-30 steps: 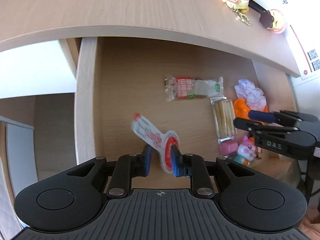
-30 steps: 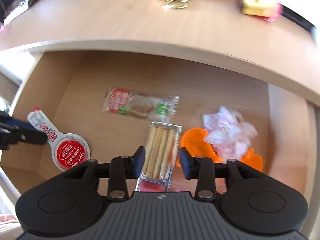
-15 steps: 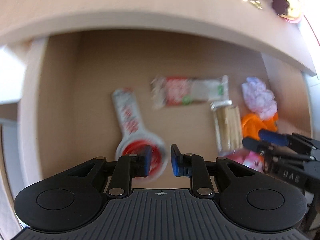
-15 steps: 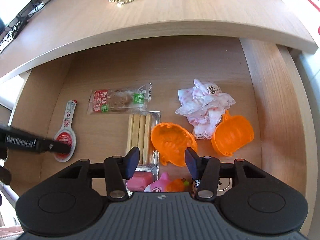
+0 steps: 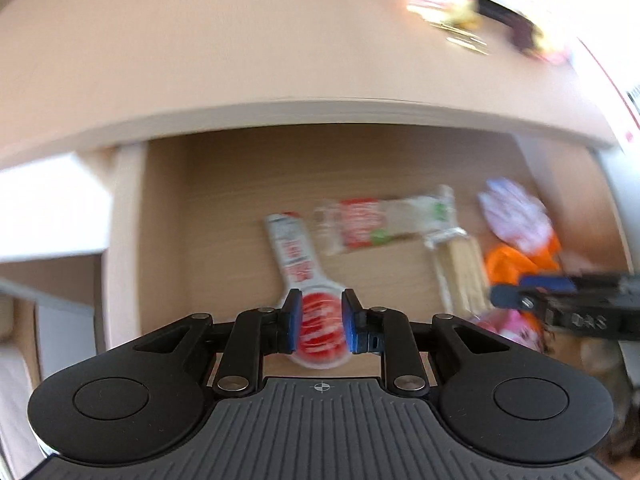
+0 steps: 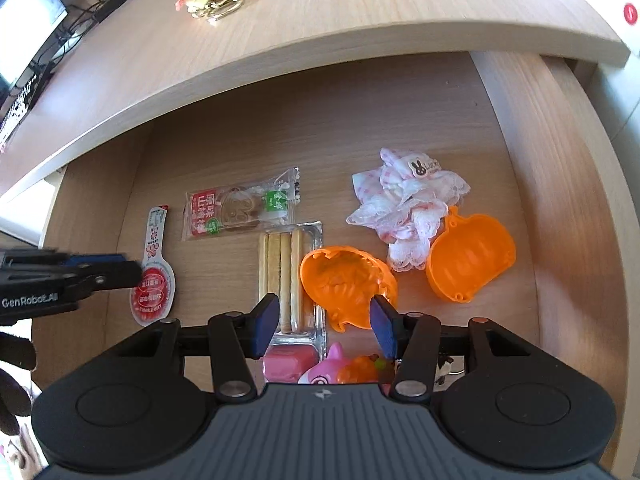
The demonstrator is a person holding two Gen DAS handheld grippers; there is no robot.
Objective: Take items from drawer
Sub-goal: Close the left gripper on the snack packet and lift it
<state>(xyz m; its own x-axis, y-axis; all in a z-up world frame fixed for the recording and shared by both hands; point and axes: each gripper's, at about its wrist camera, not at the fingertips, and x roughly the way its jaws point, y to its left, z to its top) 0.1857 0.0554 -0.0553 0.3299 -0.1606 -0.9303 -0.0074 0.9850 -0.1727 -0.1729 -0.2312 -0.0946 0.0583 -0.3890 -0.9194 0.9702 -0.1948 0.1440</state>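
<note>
Where snacks lie: drawer [image 6: 560,184] interior

left wrist cam: sits behind its own fingers, looks steeply down into the drawer [image 5: 168,216] from its left end, pretty close, blurry
right wrist cam: same tilt, over the middle-right of the drawer [image 6: 560,184], sharp
shared: drawer floor, desk edge [image 6: 280,64], red-and-white packet [image 5: 316,320] [image 6: 154,284], and each cam catches the other gripper
</note>
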